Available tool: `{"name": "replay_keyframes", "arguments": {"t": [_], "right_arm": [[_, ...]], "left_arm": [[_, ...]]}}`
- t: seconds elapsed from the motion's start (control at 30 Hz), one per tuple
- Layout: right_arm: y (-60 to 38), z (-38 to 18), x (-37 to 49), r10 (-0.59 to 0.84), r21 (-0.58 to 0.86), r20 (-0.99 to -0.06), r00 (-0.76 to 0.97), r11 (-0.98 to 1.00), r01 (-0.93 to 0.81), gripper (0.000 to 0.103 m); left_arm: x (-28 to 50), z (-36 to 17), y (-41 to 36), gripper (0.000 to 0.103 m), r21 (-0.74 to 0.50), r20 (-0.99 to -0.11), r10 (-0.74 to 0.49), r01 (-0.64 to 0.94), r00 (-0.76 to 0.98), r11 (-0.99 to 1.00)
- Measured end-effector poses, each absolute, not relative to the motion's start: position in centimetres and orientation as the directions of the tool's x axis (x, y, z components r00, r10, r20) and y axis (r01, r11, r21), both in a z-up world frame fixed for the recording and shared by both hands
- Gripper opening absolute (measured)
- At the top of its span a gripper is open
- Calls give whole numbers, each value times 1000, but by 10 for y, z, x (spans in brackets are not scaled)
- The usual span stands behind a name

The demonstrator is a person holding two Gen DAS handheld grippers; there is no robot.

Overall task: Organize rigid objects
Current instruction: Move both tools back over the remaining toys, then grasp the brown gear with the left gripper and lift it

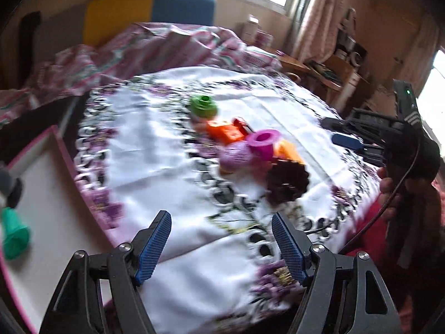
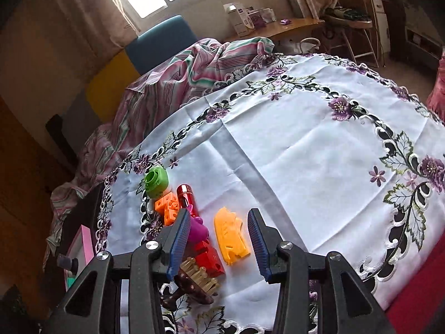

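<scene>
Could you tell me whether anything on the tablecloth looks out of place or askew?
The toys lie in a jumbled heap near the cloth's edge. The red tube is on its side and the brown brush lies bristles up. Nothing looks spilled or broken.

small plastic toys [image 2: 178,217] clustered on the embroidered cloth, orange piece [image 2: 230,236] lying flat

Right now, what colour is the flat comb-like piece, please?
Orange-yellow flat piece, clearest in the right wrist view.
</scene>
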State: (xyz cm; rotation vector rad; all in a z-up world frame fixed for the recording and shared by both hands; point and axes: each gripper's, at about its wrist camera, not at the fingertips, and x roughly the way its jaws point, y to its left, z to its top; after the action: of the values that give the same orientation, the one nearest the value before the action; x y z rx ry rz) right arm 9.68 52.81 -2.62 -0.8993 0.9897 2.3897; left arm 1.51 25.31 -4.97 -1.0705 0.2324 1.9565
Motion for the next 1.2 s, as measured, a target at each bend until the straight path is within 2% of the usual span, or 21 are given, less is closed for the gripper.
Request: {"name": "replay_keyframes", "arguments": {"t": [0.13,0.17,0.23,0.33,0.4,0.43,0.47,0.5,0.93,1.2], "right_arm": [[530,-27,98,102,496,-686,-720,-658,-566,43],[530,-27,97,98,497,-686,-721,-660,-563,44],[529,-28,95,89,498,-688,-720,-664,-558,44],[529,-28,93,78,498,-690,-720,-671,-549,44],[529,-29,93,72,501,-689,-721,-671,-547,44],[529,-29,93,69,502,-690,-721,-671,-545,44],[529,-30,93,68,503,-690,-720,-671,-545,44],[529,-30,93,68,502,-692,-719,-671,-547,44],[514,-37,76,25,440,-741,-671,-736,-514,44],[484,-44,39,-12,319,-815,-579,-844,-430,44]], "left_arm": [[25,-60,298,73,-227,-767,612,-810,-193,-541],[28,-64,308,66,-228,-772,611,-820,-176,-524],[30,-71,323,59,-231,-785,601,-831,-147,-506],[29,-79,337,58,-246,-794,596,-832,-121,-497],[26,-82,344,52,-249,-796,594,-832,-116,-496],[25,-83,346,43,-258,-797,594,-830,-107,-494],[24,-86,350,30,-263,-800,592,-829,-98,-493],[24,-88,353,24,-262,-801,590,-831,-97,-491],[27,-70,291,24,-245,-755,629,-810,-186,-533],[27,-61,250,24,-237,-743,627,-783,-235,-575]]}}
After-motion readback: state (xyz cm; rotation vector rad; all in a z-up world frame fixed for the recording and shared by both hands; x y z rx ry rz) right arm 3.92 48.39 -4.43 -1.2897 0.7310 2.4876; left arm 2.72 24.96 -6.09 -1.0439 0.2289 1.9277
